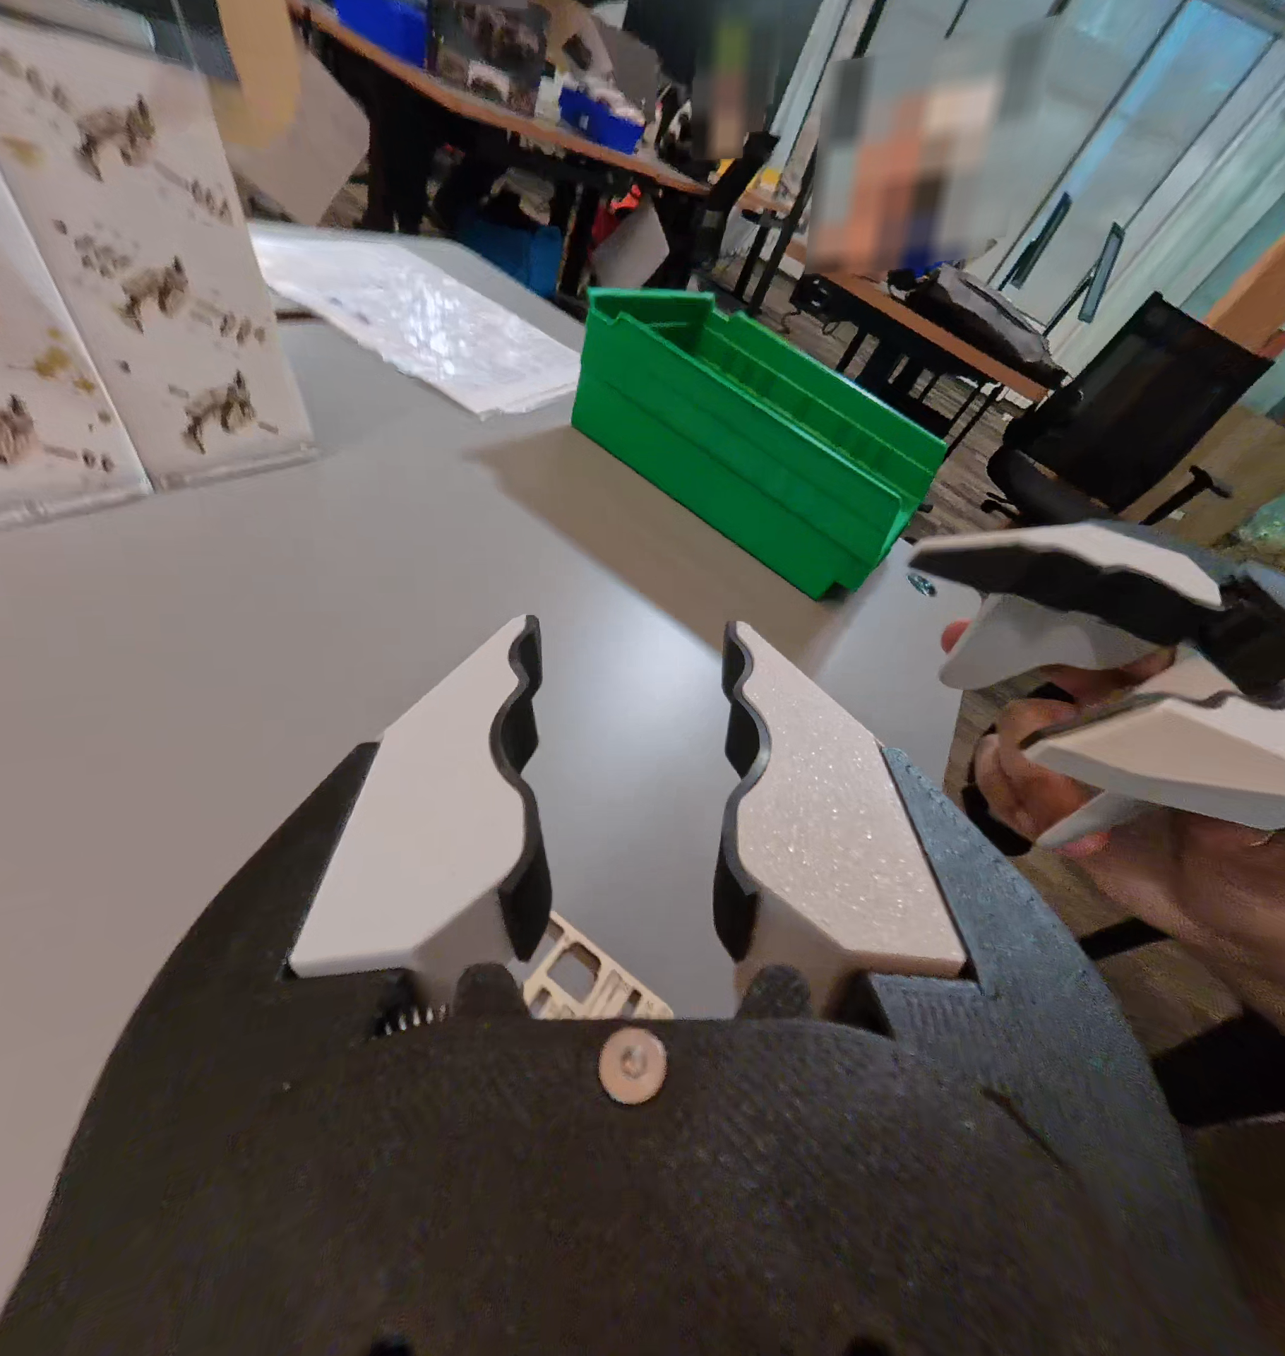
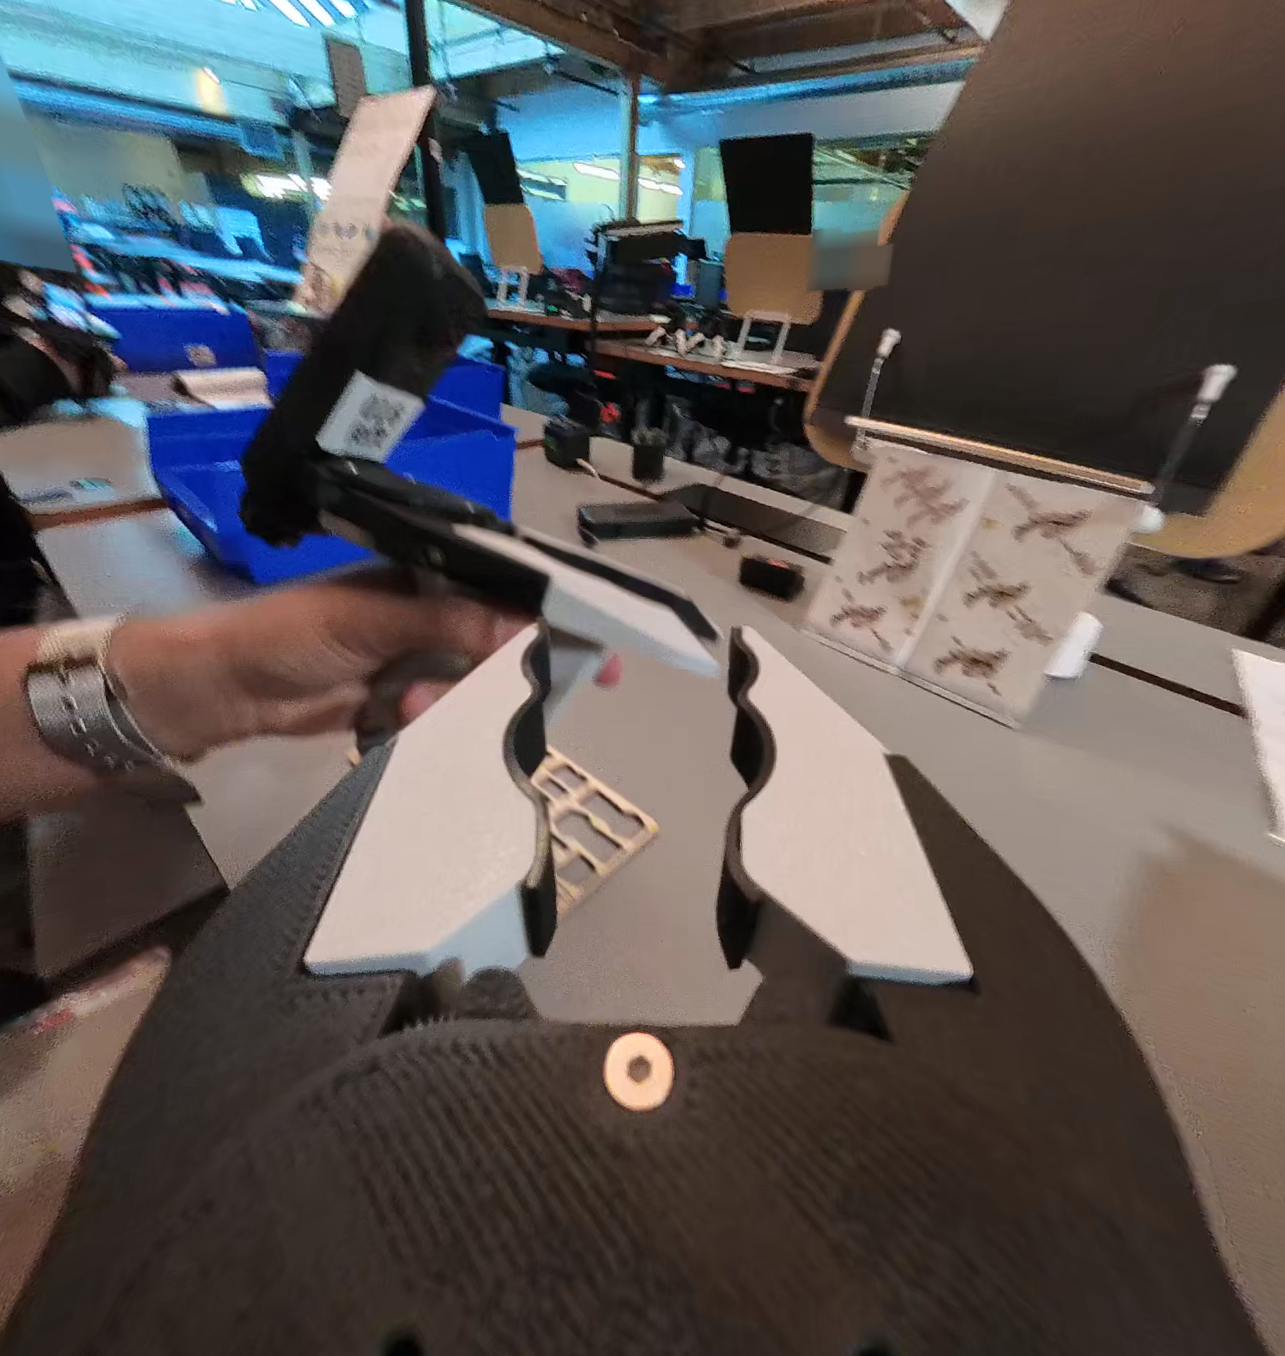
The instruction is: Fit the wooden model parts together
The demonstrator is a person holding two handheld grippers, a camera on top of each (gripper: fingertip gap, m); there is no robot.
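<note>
A pale wooden sheet with cut-out part holes (image 2: 595, 822) lies flat on the grey table (image 2: 1065, 844). In the left wrist view only its corner (image 1: 588, 983) shows, low between my fingers. My left gripper (image 1: 631, 631) is open and empty above the table, and it also shows in the right wrist view (image 2: 625, 624), held by a hand above the sheet. My right gripper (image 2: 636, 638) is open and empty, above and just right of the sheet. It shows at the right edge of the left wrist view (image 1: 977, 660), jaws apart.
A green bin (image 1: 749, 440) stands on the table ahead near its right edge. A standing instruction card with model pictures (image 1: 133, 293) is at the left, also in the right wrist view (image 2: 970, 580). Bubble wrap with paper (image 1: 419, 323) lies behind. Blue bins (image 2: 273, 477) stand on another table.
</note>
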